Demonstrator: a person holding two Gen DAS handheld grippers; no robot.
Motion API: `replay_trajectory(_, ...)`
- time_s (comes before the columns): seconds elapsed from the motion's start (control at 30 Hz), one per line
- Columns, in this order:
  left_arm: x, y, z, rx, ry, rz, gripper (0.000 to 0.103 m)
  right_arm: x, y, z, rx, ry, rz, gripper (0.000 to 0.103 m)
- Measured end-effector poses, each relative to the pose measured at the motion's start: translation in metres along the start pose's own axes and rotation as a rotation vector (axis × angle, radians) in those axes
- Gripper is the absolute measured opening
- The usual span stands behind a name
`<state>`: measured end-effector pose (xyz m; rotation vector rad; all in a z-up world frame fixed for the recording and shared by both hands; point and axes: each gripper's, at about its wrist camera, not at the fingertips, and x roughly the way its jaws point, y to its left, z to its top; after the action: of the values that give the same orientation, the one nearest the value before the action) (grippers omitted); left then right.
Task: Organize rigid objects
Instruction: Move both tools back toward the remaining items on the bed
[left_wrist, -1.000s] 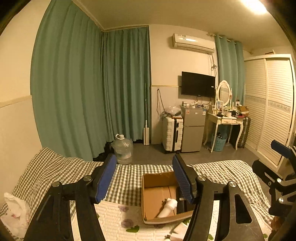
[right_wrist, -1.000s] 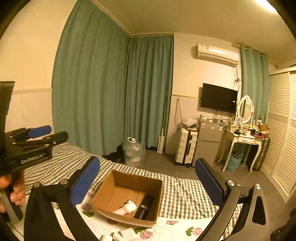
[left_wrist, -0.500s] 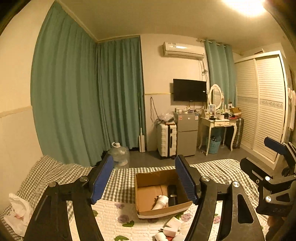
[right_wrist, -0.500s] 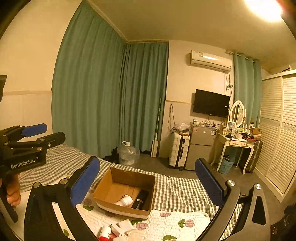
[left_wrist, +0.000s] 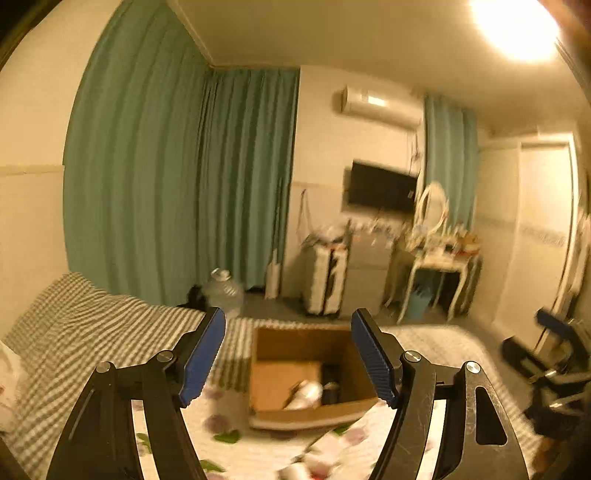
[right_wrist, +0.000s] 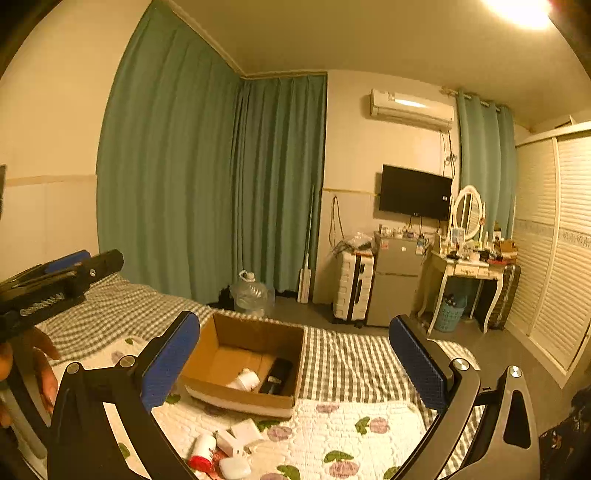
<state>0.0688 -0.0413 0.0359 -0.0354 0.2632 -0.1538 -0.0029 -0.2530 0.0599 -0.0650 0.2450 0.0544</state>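
Note:
An open cardboard box (right_wrist: 243, 397) sits on the bed and also shows in the left wrist view (left_wrist: 314, 413). Inside lie a white bottle (right_wrist: 246, 379) and a black object (right_wrist: 277, 373). On the quilt in front of the box lie a red-and-white bottle (right_wrist: 202, 449) and several small white items (right_wrist: 240, 434). My left gripper (left_wrist: 288, 354) is open and empty, held above the bed short of the box. My right gripper (right_wrist: 293, 360) is open and empty, also held above the bed. The left gripper shows at the left edge of the right wrist view (right_wrist: 55, 284).
The bed has a checked sheet (right_wrist: 343, 365) and a floral quilt (right_wrist: 332, 435). Beyond it are a water jug (right_wrist: 253, 295), a white suitcase (right_wrist: 352, 291), a small fridge (right_wrist: 395, 280), a dressing table (right_wrist: 469, 269) and a wardrobe (right_wrist: 554, 240).
Both grippers have drawn back and tilted, so more of the quilt and the loose items before the box show. The left wrist view is blurred from motion. Both stay open.

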Motion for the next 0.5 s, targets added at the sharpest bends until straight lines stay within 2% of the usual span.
replay_trajectory(0.13, 0.024, -0.008, -0.02, 0.04, 0.071, 0.008, 0.074, 0.017, 0.002, -0.019, -0.019, 0.044, -0.002, 0.103)
replay_trajectory(0.33, 0.059, -0.019, -0.066, 0.066, 0.253, -0.007, 0.074, 0.045, 0.004, -0.048, -0.023, 0.093, 0.021, 0.103)
replay_trajectory(0.5, 0.079, -0.021, -0.095, 0.048, 0.355, -0.011, 0.074, 0.078, 0.003, -0.083, -0.009, 0.195, 0.046, 0.103)
